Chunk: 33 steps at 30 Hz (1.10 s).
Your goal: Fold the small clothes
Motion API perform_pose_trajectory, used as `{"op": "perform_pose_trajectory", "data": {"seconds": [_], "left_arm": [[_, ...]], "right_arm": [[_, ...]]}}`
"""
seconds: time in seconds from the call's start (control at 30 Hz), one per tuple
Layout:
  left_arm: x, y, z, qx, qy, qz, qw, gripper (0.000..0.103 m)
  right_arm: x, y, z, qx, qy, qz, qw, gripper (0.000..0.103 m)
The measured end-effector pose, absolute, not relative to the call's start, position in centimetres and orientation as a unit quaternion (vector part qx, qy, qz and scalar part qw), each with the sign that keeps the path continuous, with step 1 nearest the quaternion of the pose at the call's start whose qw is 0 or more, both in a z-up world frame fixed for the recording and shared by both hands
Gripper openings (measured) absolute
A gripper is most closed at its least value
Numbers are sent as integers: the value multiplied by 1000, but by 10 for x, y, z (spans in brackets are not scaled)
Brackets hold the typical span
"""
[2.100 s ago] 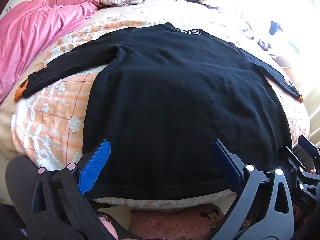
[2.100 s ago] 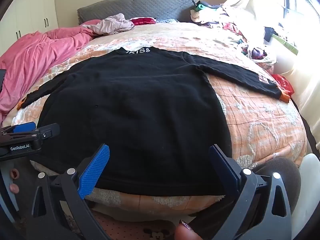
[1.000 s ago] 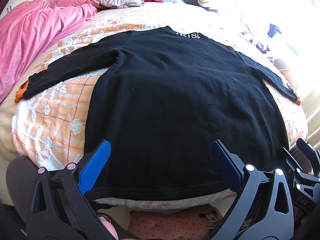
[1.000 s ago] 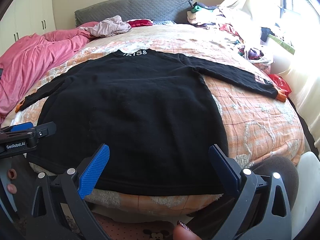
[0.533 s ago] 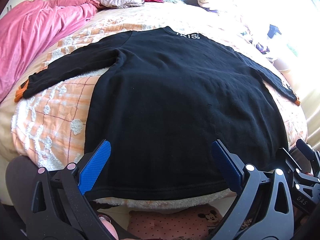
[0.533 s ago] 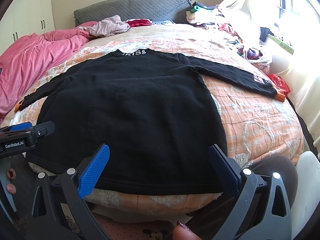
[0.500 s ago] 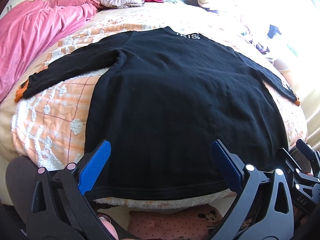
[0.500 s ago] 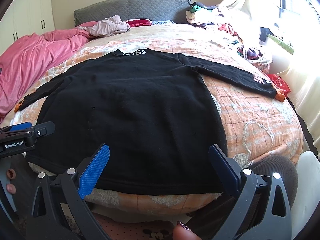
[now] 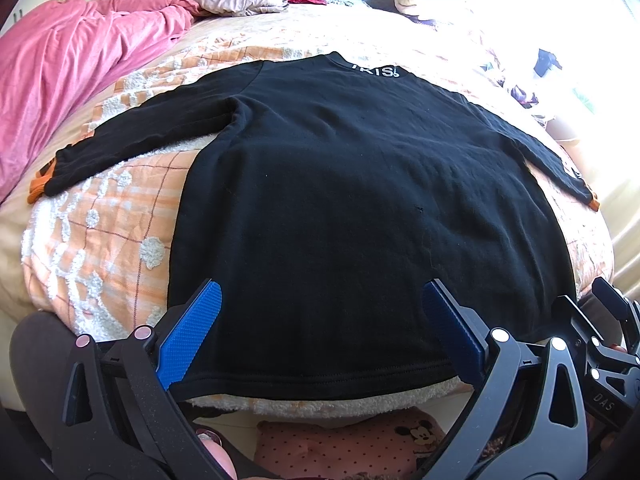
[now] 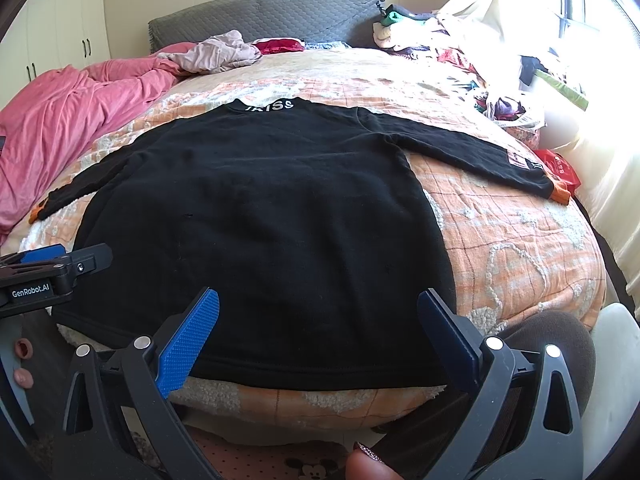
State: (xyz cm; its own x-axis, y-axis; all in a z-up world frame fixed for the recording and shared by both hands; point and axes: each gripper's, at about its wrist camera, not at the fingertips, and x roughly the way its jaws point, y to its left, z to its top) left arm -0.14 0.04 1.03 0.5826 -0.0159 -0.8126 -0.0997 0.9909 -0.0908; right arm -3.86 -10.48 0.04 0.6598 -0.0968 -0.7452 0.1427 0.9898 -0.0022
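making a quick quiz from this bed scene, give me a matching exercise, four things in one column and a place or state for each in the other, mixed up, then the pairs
Things
1. black top
2. pink blanket
3. pale crumpled garment
4. left tool

Place or state
A. bunched along the left side of the bed
B. spread flat, sleeves out to both sides
C. open, at the near hem
D. heaped near the grey headboard

Pairs: 1-B, 2-A, 3-D, 4-C
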Motion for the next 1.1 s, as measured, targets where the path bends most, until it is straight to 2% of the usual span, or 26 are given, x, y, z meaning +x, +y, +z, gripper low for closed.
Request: {"op": "perform_pose_trajectory", "data": {"seconds": [0.57, 1.1], "left_arm": [[20, 8, 19, -66, 446, 30, 892, 95], [65, 13, 30, -66, 439, 32, 895, 95]], "right_arm": [[-24, -111, 8, 42, 401, -60, 913, 99], [37, -133, 25, 53, 393, -63, 916, 99]]}}
